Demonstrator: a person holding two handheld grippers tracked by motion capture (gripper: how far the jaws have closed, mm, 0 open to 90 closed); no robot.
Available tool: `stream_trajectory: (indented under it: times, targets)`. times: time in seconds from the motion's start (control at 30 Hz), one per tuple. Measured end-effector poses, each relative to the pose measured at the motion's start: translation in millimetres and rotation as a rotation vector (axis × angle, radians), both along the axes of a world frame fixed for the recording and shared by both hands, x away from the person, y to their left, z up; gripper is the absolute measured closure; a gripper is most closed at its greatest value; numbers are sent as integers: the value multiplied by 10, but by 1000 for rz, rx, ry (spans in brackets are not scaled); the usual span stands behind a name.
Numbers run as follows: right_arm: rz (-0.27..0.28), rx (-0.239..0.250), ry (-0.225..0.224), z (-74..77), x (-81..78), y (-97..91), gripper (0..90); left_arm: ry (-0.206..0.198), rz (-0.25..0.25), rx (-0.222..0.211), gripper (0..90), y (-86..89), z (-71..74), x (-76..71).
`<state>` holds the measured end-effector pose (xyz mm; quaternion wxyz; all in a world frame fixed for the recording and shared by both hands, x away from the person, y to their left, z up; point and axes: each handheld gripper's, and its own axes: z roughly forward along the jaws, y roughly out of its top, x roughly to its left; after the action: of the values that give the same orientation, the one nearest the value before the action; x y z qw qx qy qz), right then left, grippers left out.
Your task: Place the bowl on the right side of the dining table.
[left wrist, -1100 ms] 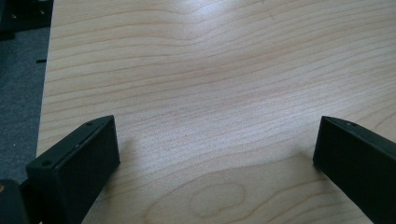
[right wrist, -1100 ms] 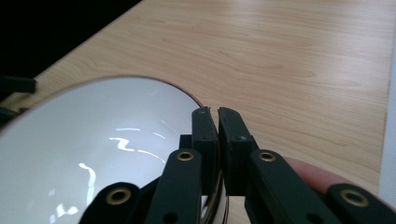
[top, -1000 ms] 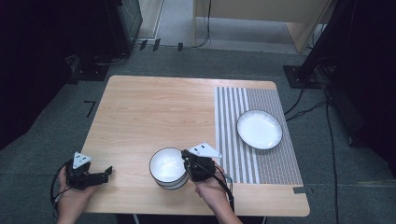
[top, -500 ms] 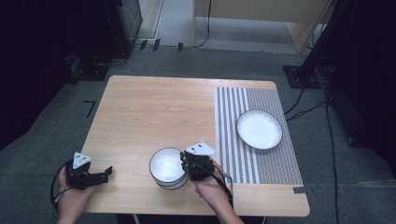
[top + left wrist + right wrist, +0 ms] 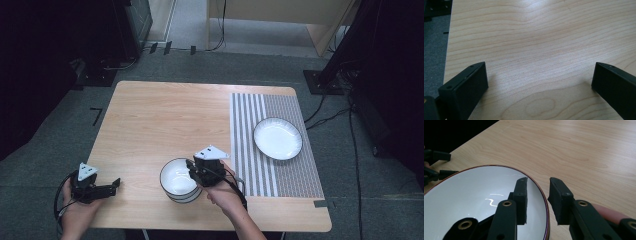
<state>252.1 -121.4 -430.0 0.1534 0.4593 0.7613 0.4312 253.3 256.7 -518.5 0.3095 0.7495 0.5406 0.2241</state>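
Note:
A white bowl (image 5: 178,180) with a dark rim stands on the wooden table (image 5: 165,120) near its front edge. My right gripper (image 5: 192,167) is at the bowl's right side. In the right gripper view one jaw is inside the bowl (image 5: 474,200) and the other outside, with the rim between them. The jaws of this gripper (image 5: 537,182) have just been opening, a gap shows and the pads are off the rim. My left gripper (image 5: 116,185) rests at the front left corner, and its jaws (image 5: 539,72) stand wide apart over bare wood.
A white plate (image 5: 277,138) lies on a striped mat (image 5: 250,150) covering the table's right part. The left gripper (image 5: 434,167) appears beyond the bowl in the right gripper view. Dark floor and stands surround the table.
The right gripper has edged slightly to the left at the bowl's rim. The bowl, the plate and the left gripper have stayed where they were.

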Motion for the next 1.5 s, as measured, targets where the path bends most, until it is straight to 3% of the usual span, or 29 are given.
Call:
stream_trajectory:
  times: [0.13,0.23,0.47,0.53,0.6,0.73,1.07,1.33,1.5]
  targets:
    - [25,22,8,15,53,-12,691,0,0,0,0,0,0,0]
    - [48,43,40,12,122,-38,676,0,0,0,0,-1,0,0]
    - [58,11,71,-16,110,-17,781,0,-2,1,0,-1,0,0]
    - [59,3,54,-23,98,-20,801,0,-2,0,0,-1,0,0]
    - [55,34,53,-23,79,-60,852,0,-2,1,0,0,0,0]
    - [39,7,18,-28,22,-50,857,0,-2,1,0,-1,0,-1]
    - [25,16,-7,11,-29,-65,865,0,-2,1,0,-1,0,0]
    - [38,4,60,37,20,-81,858,0,-2,1,0,-1,0,-1]
    - [47,-22,96,29,52,-52,798,0,-3,1,0,-1,0,-1]
